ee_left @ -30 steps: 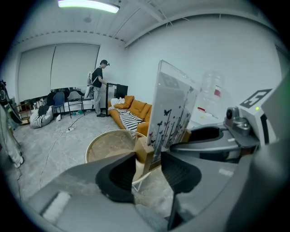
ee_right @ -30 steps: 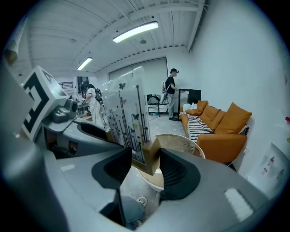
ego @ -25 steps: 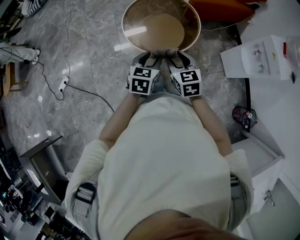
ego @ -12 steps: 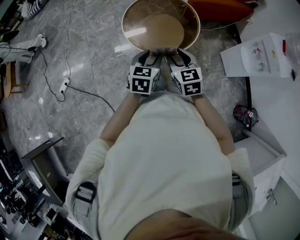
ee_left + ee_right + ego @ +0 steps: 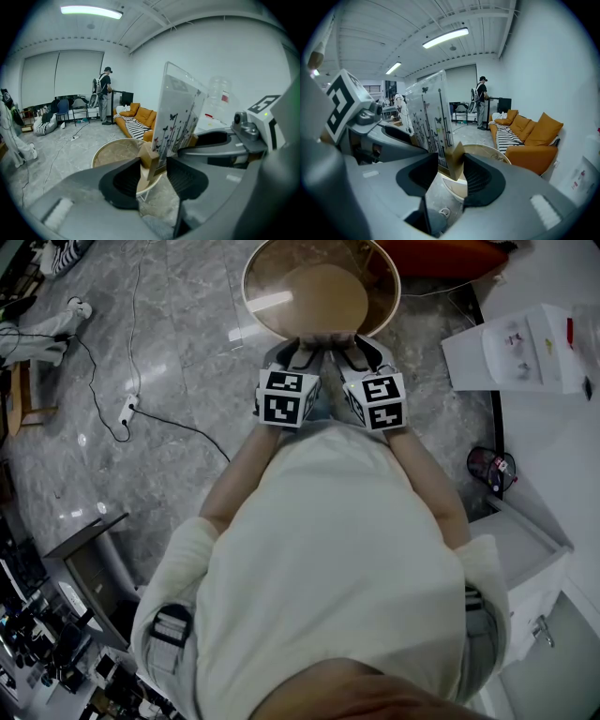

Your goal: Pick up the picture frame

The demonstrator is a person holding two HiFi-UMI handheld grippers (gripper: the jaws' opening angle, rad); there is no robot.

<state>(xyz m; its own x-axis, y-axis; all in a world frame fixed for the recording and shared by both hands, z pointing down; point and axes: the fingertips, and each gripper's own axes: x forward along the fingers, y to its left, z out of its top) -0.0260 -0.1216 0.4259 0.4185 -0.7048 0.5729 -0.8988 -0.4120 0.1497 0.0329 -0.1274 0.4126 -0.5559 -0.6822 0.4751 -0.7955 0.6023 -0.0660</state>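
A grey marble floor [image 5: 169, 427] fills the left half of the head view. The person [image 5: 328, 568] in a pale top takes up the lower centre. At the right edge stands a white counter [image 5: 553, 456].

At the top centre sits a round table [image 5: 323, 296] with a pale rim and a tan middle. An orange sofa [image 5: 534, 136] lies at the right of the right gripper view, with a striped throw on it. A second person [image 5: 104, 93] stands far off near the window blinds, left of centre in the left gripper view.

The picture frame [image 5: 180, 112] is a clear upright panel printed with butterflies and stems, set in wooden base blocks [image 5: 149, 161]. It is held up between the two grippers, with the round table visible below and beyond it.

The left gripper [image 5: 154, 176] has its jaws clamped on the base at one end of the frame. The right gripper [image 5: 451, 176] is clamped the same way on the block at the other end. Their marker cubes [image 5: 286, 397] sit side by side just below the table's near rim.

A power strip [image 5: 127, 409] and its cable lie on the floor at the upper left.
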